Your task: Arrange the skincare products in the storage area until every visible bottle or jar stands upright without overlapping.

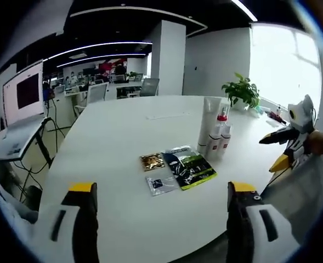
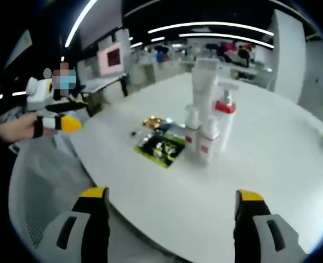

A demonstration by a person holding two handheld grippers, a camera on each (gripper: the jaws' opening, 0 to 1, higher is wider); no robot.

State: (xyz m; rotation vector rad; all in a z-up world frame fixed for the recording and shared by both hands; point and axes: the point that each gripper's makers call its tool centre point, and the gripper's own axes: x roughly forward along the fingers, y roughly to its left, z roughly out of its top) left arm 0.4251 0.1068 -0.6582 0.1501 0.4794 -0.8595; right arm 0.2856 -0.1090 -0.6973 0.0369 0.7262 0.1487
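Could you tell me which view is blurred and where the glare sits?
Right gripper view: motion-blurred, so the cluster of bottles and the green sachet look smeared. Left gripper view: sharper, but the window is blown out behind the potted plant; fisheye bends the table edge.

We see the skincare products clustered together on the white worktop (image 1: 123, 131), all standing upright. The tall white tube (image 1: 210, 121) rises above the rest, standing on its cap. Pressed close beside it stands a spray bottle with a red collar (image 1: 222, 129), and in front of these stand two small white bottles with red labels (image 2: 200, 141). They stand so tightly packed that we cannot tell whether they touch. Just beside them, several flat sachets lie on the surface: a large dark-and-green packet (image 1: 190, 166), a gold one (image 1: 152, 161) and a small pale one (image 1: 160, 184).
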